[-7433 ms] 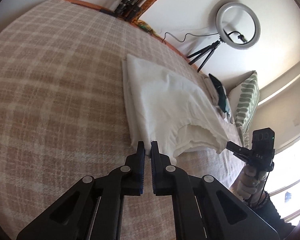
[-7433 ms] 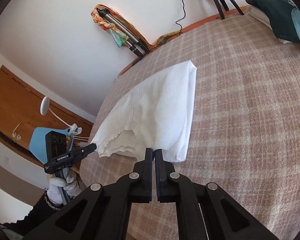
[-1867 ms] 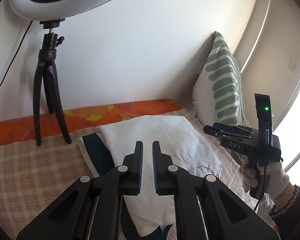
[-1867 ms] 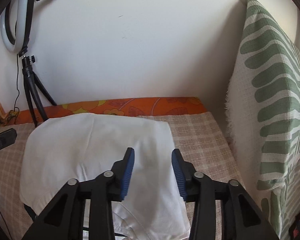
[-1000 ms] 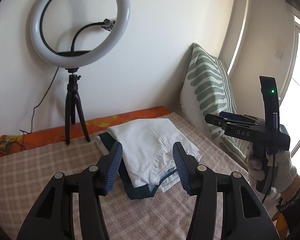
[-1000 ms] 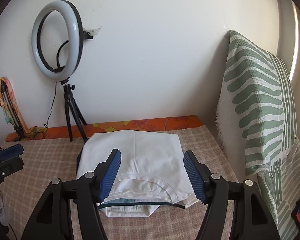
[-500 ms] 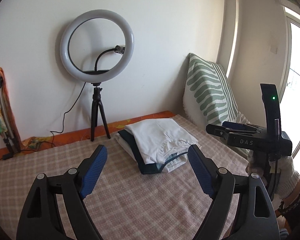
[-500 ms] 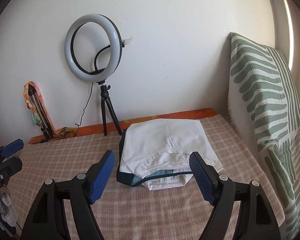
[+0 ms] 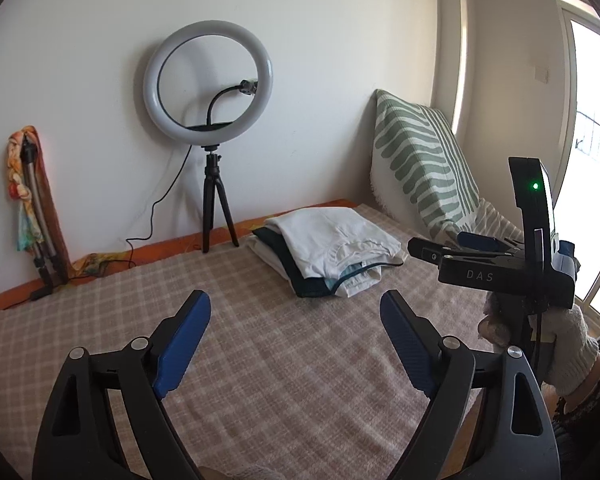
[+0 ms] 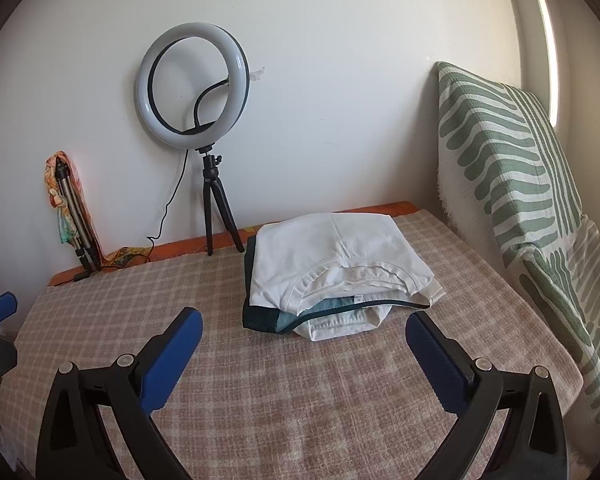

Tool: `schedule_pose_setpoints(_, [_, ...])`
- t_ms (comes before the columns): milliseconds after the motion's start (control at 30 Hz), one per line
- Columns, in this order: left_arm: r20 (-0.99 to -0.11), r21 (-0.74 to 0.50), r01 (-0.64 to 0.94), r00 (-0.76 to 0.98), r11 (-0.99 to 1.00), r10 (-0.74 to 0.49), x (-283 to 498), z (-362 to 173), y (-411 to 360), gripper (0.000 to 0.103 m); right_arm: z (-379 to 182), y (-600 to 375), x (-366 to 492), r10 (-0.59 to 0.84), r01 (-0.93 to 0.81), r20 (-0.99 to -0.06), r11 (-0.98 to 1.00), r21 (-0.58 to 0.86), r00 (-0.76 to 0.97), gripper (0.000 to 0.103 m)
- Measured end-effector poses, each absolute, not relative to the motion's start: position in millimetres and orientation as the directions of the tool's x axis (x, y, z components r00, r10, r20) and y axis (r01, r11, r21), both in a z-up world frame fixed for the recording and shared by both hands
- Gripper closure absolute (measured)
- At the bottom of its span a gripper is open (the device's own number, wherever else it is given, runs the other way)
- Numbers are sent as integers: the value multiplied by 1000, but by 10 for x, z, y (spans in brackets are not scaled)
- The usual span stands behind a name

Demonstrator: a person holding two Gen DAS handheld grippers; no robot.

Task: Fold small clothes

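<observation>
The left black gripper with blue pads has its fingers spread wide and holds nothing; the right black gripper with blue pads is the same. Ahead of both, well apart from them, the folded white shirt lies on top of a folded dark green garment on the beige checked blanket, near the white ring light on a black tripod

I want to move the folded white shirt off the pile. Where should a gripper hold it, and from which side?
Judging by its pose, grip the white shirt at its near collar edge, coming from the front: that edge overhangs the dark green garment and faces the open right gripper.
</observation>
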State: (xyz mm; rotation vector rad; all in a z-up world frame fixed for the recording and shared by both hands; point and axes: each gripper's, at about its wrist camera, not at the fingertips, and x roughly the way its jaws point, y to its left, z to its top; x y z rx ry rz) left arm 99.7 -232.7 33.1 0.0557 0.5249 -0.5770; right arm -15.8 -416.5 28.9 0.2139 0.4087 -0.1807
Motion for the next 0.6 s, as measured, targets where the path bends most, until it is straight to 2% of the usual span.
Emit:
schedule_pose_setpoints(167, [-488,-51,515,734,856,-471,905,315,-2310,1,256,-4108,-194,-161,237,-399,960,151,903,0])
schedule_pose_setpoints(267, [-485,-47,515,737,856,-470,878,316,-2302,1,236,-4106,-176,-163,242,-393,957,161,905,0])
schedule_pose_setpoints(367, [-517,-27,489,740,872,-431,888,261,-2305,1,203,-4098,-148,-160,242,-392,955,170,906,0])
schedule_pose_setpoints(600, [-552,-27,471,728,882,-406,916,112,-2267,1,104,-4004,-51,-177,245,-406,962,122,897,0])
